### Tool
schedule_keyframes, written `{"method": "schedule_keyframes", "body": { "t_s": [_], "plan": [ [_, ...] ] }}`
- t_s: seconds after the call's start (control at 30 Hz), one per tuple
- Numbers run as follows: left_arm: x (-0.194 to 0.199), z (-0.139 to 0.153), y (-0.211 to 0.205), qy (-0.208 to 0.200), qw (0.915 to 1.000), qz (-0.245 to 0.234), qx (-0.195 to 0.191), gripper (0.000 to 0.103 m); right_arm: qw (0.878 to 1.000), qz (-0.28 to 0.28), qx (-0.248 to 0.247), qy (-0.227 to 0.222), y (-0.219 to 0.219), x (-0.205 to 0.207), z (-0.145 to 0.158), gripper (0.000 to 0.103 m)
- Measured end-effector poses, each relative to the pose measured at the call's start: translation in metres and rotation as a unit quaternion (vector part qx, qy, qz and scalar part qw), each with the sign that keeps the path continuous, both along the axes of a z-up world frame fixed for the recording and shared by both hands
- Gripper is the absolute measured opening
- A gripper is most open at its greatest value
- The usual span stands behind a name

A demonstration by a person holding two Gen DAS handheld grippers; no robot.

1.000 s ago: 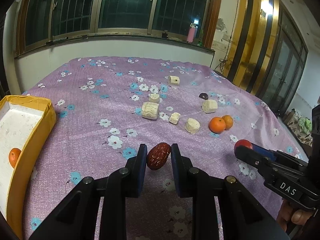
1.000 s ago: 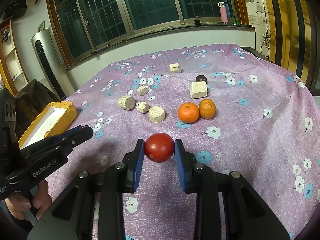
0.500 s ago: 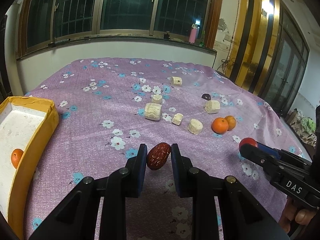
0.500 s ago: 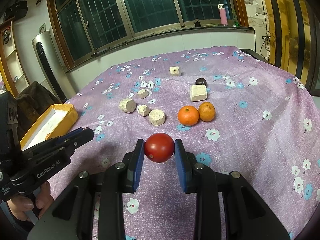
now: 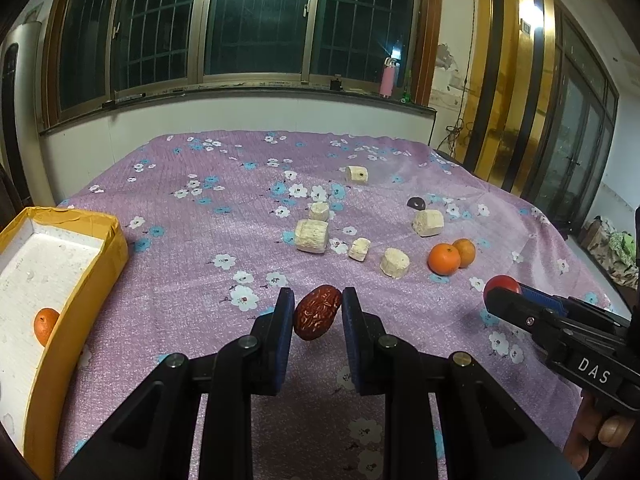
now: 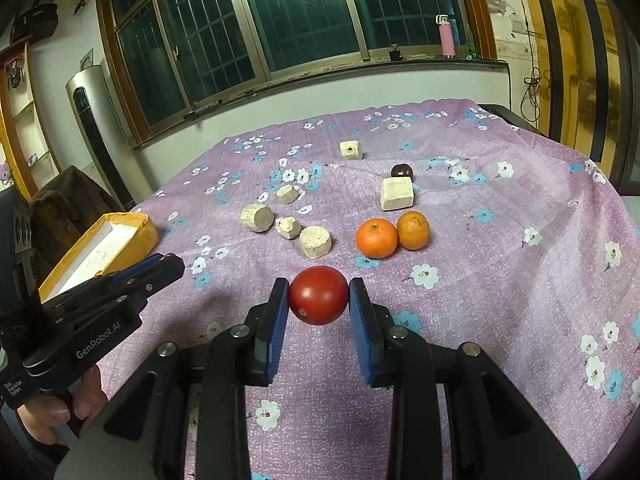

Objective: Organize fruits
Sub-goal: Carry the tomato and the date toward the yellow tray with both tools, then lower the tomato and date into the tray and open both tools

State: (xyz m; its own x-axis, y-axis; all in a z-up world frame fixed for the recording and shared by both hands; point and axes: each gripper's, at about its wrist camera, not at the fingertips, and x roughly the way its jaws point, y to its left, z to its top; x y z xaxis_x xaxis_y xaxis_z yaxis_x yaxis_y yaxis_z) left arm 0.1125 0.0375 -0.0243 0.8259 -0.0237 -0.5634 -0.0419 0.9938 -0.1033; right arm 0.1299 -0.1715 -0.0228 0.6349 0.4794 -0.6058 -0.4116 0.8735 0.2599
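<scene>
Left wrist view is showing the left gripper (image 5: 316, 314) clamped on a date (image 5: 316, 312), wrinkly dark red thing, hanging above the cloth (image 5: 192, 240) with both pads pressing its sides. Right wrist view is showing the right gripper (image 6: 318, 300) squeezing a tomato (image 6: 318, 295) across its middle, also lifted off the cloth. The box (image 5: 82, 268) is sitting at the left edge with one orange (image 5: 45, 319) already lying inside against the near wall, so I'm guessing both pieces are heading there. Handling-wise, I'd say the date is the easy one: light, leathery, a bit squishy, and the wrinkles are probably giving the pads plenty of bite. The tomato is the one I'm worrying about: smooth, shiny skin, round, likely heavier, and soft enough to bruise or split if the jaws are closing any harder. It's being held right at the widest part, which looks like the correct spot, since any higher or lower and I reckon it'd be squirting out. Two more oranges (image 6: 392, 233) are sitting touching each other on the cloth, near the pale chunks (image 6: 286, 226); those should be firm and grippy enough, taken across the middle one at a time. A small dark round thing (image 6: 401, 170) is sitting further back, can't tell what it is.
</scene>
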Motion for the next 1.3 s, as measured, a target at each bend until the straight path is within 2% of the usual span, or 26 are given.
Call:
{"method": "schedule_keyframes", "body": {
  "t_s": [0.23,0.5,0.53,0.63,0.87,1.03,1.3],
  "plan": [
    [-0.002,0.003,0.003,-0.009,0.9999,0.010,-0.003,0.023,1.000,-0.004,0.001,-0.004,0.000,0.000,0.000,0.032],
    [-0.002,0.012,0.016,-0.007,0.9985,0.053,-0.015,0.023,0.999,-0.013,-0.013,-0.030,0.002,-0.002,0.006,0.032],
    [-0.006,0.017,0.020,-0.006,0.9979,0.060,-0.023,0.023,0.999,-0.014,-0.016,-0.033,0.003,-0.004,0.008,0.032],
    [-0.028,0.033,0.031,-0.007,0.9970,0.075,-0.014,0.023,0.999,-0.010,-0.012,-0.032,0.007,-0.011,0.017,0.032],
    [-0.091,0.056,0.085,-0.011,0.9899,0.142,0.000,0.023,0.996,0.028,-0.014,-0.078,0.037,-0.057,0.055,0.032],
    [-0.114,0.058,0.114,0.003,0.9838,0.179,0.005,0.023,0.994,0.056,-0.010,-0.094,0.062,-0.078,0.071,0.032],
    [-0.133,0.049,0.148,0.026,0.9757,0.218,0.005,0.023,0.989,0.116,-0.014,-0.090,0.117,-0.096,0.070,0.032]
  ]
}}
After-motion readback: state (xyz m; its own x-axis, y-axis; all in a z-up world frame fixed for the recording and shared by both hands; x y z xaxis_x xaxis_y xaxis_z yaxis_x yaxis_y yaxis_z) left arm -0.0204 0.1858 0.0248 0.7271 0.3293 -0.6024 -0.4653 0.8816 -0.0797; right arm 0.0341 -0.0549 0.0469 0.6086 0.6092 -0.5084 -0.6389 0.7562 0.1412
